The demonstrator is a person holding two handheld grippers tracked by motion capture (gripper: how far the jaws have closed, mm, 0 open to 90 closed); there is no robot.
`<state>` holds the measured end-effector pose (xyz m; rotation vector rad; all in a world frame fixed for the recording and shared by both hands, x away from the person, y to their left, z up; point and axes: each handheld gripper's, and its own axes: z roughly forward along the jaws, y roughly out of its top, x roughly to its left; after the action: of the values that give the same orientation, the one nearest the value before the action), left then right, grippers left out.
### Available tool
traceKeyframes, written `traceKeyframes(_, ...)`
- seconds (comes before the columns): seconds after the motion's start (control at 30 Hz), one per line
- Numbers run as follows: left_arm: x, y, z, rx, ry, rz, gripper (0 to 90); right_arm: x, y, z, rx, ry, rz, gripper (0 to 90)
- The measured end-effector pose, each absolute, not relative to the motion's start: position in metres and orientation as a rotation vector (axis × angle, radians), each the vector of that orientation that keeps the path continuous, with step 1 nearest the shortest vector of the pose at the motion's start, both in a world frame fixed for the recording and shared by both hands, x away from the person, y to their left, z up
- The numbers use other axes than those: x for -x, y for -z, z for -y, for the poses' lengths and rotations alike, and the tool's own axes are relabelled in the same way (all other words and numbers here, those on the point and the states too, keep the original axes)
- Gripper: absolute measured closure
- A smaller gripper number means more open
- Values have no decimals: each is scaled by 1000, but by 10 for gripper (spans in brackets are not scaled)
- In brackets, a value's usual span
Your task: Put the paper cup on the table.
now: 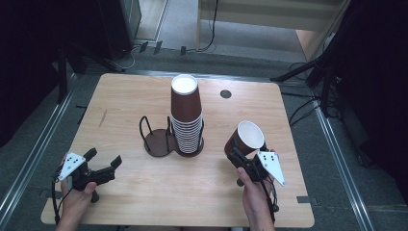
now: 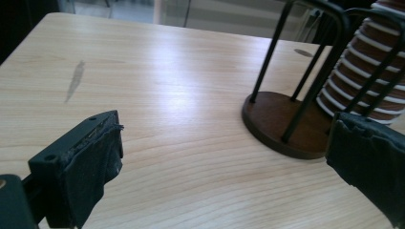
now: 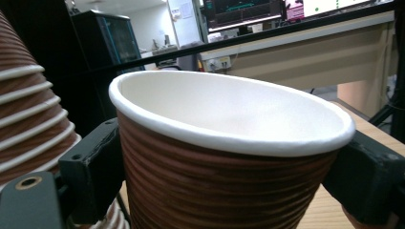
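We see a wooden desk [image 1: 144,202] from above, with a person's two hands entering from the bottom of the frame. At the lower right, the right gripper [image 1: 239,153] is closed around a single brown paper cup [image 1: 245,137], held tilted with its white open mouth facing up and away; in the right gripper view its jaws press the ribbed wall [image 3: 224,191] from both sides just under the rolled rim. At the lower left, the left gripper [image 1: 103,161] hangs just above the desk with its jaws wide apart and nothing between them. Near the centre stands a dark wire holder [image 1: 159,139], one side empty, the other carrying a tall stack of cups [image 1: 186,118] turned mouth down. We judge the cup light, thin and easily crushed, its ribs giving some grip; holding it gently by the wall near the stiffer rim looks safest.
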<state>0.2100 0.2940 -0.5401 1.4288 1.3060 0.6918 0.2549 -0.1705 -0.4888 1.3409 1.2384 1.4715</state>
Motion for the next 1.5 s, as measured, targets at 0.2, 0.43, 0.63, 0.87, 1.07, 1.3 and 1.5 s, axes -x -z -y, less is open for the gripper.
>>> traceKeyframes(0.2, -212, 544, -295, -1424, -740, -1319, 0, -262, 495, 172, -1319, -1422, -1236, 108)
traceKeyframes(0.43, -212, 547, -292, -1443, -781, -1334, 0, -276, 501, 169, -1289, -1325, -1253, 107)
traceKeyframes(0.63, -212, 548, -293, -1439, -780, -1355, 0, -295, 502, 171, -1269, -1244, -1268, 107)
traceKeyframes(0.87, -213, 548, -293, -1427, -773, -1372, 0, -316, 502, 175, -1303, -1225, -1248, 107)
traceKeyframes(1.07, -213, 548, -294, -1426, -772, -1378, 0, -333, 505, 176, -1310, -1199, -1259, 105)
traceKeyframes(1.3, -214, 548, -294, -1425, -769, -1379, 0, -350, 505, 174, -1330, -1147, -1234, 101)
traceKeyframes(1.5, -214, 548, -294, -1427, -771, -1382, 0, -359, 510, 172, -1339, -1156, -1271, 102)
